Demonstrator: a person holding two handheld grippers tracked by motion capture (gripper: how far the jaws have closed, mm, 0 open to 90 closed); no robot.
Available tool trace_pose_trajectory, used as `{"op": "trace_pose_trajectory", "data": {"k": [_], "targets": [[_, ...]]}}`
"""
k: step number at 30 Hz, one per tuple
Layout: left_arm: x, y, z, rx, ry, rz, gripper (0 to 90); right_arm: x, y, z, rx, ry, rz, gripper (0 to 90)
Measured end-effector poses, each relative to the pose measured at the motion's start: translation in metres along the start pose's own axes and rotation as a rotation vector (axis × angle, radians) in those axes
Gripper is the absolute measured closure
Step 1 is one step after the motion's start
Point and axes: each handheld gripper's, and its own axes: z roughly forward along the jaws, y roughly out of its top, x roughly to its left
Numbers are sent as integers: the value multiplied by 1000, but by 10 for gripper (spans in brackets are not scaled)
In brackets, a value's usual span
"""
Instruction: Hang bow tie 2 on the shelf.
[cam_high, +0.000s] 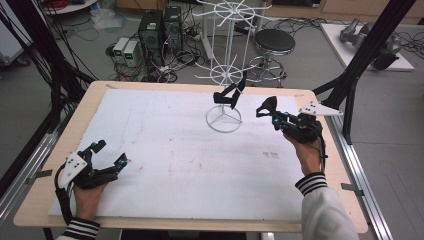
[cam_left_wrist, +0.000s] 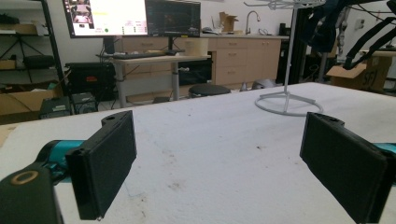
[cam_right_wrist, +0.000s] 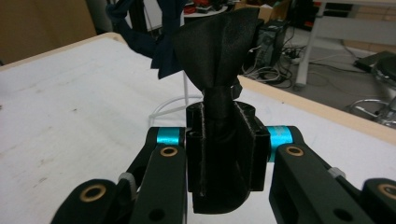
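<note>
White table (cam_high: 165, 165): one rack (cam_high: 224, 75), two claws; right claw (cam_high: 267, 111) grasps black cloth (cam_right_wrist: 219, 42), left claw (cam_high: 111, 153) released.

1. You're in a robotics lab: PC towers (cam_high: 160, 30) and tangled cables (cam_high: 175, 62) sit on the floor beyond the table (cam_high: 30, 200).
2. Past your left jaws, monitors (cam_left_wrist: 133, 17) stand on a desk (cam_left_wrist: 154, 58).
3. Black frame struts (cam_high: 370, 47) flank your bench.
</note>
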Motion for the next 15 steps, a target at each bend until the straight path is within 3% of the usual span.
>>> {"op": "trace_pose_trajectory", "data": {"k": [15], "targets": [[0,0,0,-1,-1,-2,112,0,20,5,-53,-103,9,756]]}}
